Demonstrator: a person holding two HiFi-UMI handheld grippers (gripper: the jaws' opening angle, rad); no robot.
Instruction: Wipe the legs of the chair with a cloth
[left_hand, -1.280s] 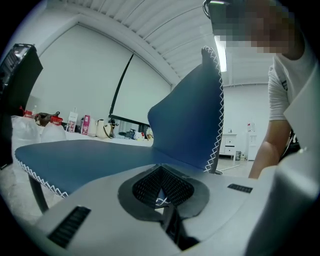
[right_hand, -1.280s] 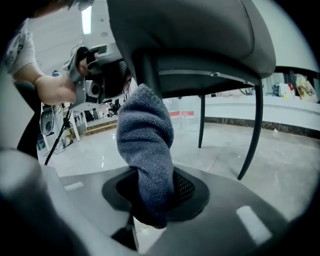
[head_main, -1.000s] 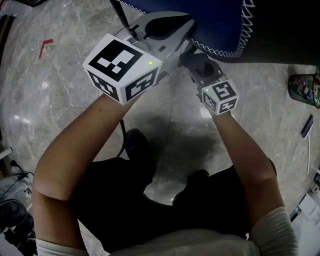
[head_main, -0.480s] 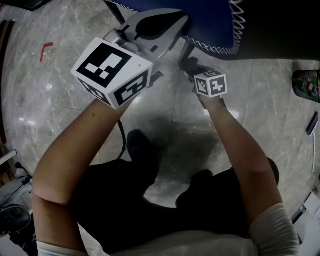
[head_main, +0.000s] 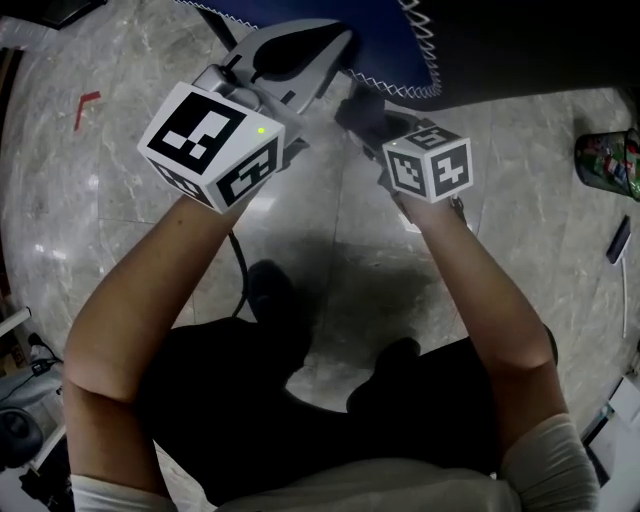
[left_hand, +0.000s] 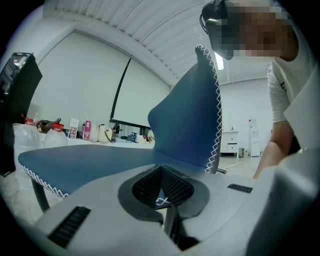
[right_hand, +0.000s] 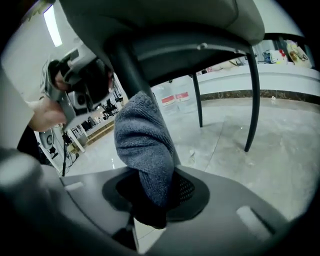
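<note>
The chair has a blue seat with white stitching, seen from above in the head view; the left gripper view shows the seat and backrest. My left gripper is up at the seat edge, shut with nothing between its jaws. Just under that edge my right gripper is shut on a grey cloth. The cloth rests against the dark front chair leg just below the seat's underside. Two more legs stand behind.
The floor is grey marble with a red mark. A green bin and a dark flat object lie at the right. A black cable runs by my legs. A counter with bottles stands far off.
My right gripper has moved up and a little left with the cloth, closer to the seat edge. The left gripper has shifted slightly left and stayed at the seat.
</note>
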